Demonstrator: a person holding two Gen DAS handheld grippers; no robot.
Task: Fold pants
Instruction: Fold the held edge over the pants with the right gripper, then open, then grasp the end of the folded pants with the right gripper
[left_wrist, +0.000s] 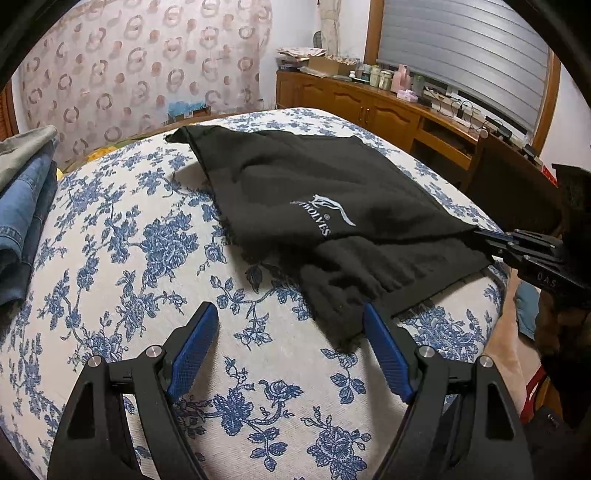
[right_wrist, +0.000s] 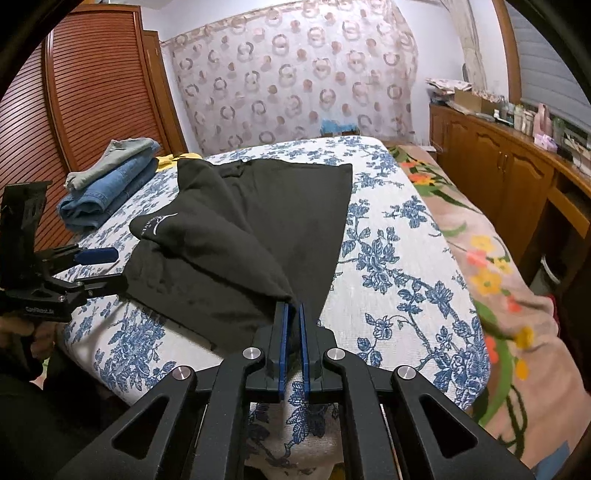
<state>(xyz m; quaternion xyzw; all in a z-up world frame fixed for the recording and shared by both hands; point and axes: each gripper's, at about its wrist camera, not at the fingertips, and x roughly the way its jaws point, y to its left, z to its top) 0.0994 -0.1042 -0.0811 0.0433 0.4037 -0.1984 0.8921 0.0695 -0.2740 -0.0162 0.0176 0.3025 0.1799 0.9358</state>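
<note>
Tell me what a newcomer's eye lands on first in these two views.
The black pants spread across the middle of the blue floral bedspread, white logo up. Next, the right gripper pinching the pants' near corner and lifting a ridge of cloth, while the left gripper hovers open beside the near edge. Folded jeans sit stacked at the far left of the bed.

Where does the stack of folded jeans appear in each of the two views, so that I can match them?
Left wrist view: the stack of folded jeans lies at the far left edge, partly cut off.
Right wrist view: the stack lies upper left on the bed, beside the black pants.
Shared landmark: the white logo on the pants.
</note>
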